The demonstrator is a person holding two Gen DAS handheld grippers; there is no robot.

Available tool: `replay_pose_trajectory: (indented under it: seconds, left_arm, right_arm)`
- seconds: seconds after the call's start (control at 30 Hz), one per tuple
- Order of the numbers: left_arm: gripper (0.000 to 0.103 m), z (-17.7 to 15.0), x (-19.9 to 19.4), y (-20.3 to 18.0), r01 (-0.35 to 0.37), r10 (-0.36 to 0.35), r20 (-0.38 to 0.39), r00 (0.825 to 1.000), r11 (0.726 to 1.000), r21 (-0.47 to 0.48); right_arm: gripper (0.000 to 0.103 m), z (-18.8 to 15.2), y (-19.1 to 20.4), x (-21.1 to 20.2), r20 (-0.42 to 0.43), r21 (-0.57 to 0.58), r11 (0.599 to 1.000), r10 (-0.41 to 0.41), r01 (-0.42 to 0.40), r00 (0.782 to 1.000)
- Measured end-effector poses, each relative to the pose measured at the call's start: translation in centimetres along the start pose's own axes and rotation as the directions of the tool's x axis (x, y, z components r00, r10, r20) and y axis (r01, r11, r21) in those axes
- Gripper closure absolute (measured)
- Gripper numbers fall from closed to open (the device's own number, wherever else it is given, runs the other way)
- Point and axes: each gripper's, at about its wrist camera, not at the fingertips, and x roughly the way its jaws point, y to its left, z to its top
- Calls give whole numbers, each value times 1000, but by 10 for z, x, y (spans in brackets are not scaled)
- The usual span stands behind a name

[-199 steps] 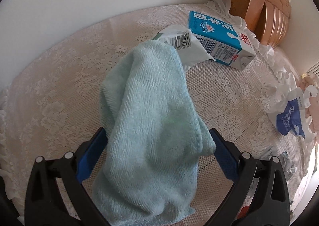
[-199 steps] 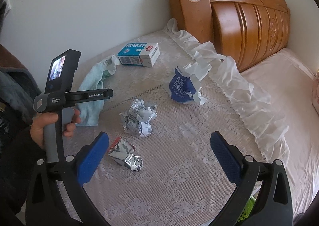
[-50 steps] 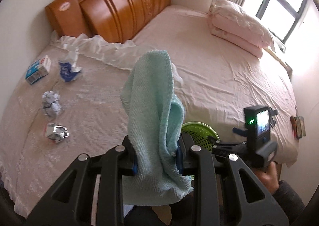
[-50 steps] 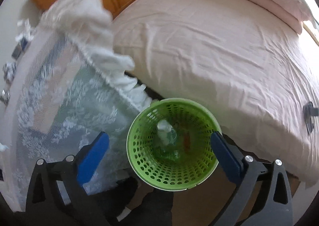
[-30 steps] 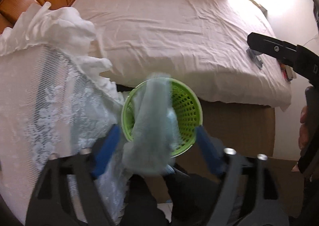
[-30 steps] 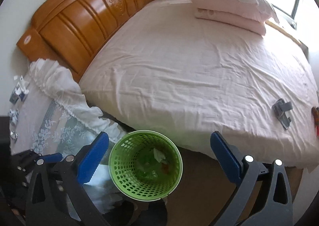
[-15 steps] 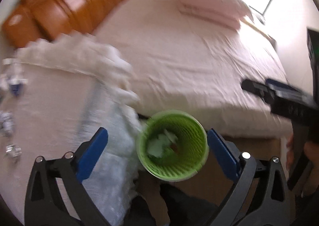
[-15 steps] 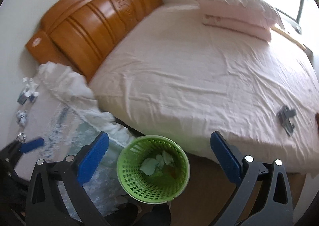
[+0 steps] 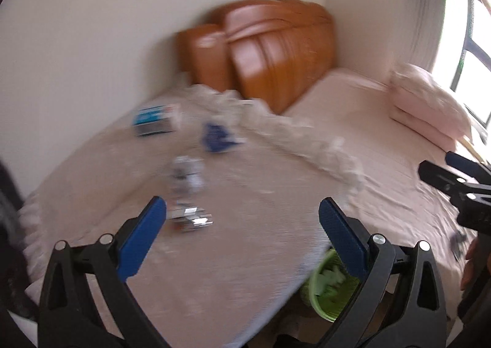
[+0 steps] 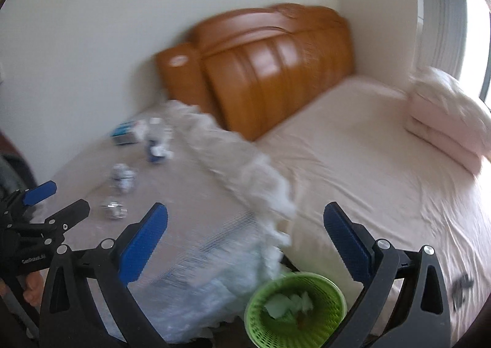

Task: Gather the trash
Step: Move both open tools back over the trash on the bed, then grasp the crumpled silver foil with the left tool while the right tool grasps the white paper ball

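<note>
On the lace-covered table [image 9: 239,243] lie 4 pieces of trash, all blurred: 1 blue-and-white carton [image 9: 155,120] at 11 o'clock in the left wrist view, 1 blue-and-white crumpled wrapper [image 9: 218,138] just right of it, 1 grey-white crumpled paper ball [image 9: 186,174] nearer, and 1 shiny foil wad [image 9: 191,218] nearest, close to the left blue pad.

There is 1 green basket [image 10: 294,311], at 6 o'clock in the right wrist view, on the floor between the table and the bed [image 10: 368,164]. It holds a pale green cloth [image 10: 282,305] and some smaller scraps I cannot make out.

The left gripper [image 9: 242,240] has just finished opening; its jaws stand wide with nothing between them. The right gripper [image 10: 245,242] also gapes wide and empty, above the basket. 1 wooden headboard [image 10: 276,72] stands at 12 o'clock, with 1 pillow stack [image 10: 448,121] at 2.
</note>
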Motion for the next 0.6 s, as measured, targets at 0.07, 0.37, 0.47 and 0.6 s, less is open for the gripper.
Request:
replay_pose_trajectory:
  seconds: [0.07,0.37,0.47,0.6]
  left_arm:
    - [8,-6,0,25,-32,32,-7,999,999,-38]
    - [8,-29,54,86,-33,7,-126,992,977,-208]
    - [8,-29,87,90,-1,-38,-145,989,965,-261]
    - [22,-24,128,83,-28,-20,-195,981,970,-241]
  right_arm:
    - [2,4,19,7,-5,-28,999,33,-34,999]
    - [2,8,67,29,-53,-85,991,94,-99,994]
    - [2,5,68,31,-72,-84,991,94,-100,993]
    - [2,2,67,34,-91,-77,993,81,-88,993]
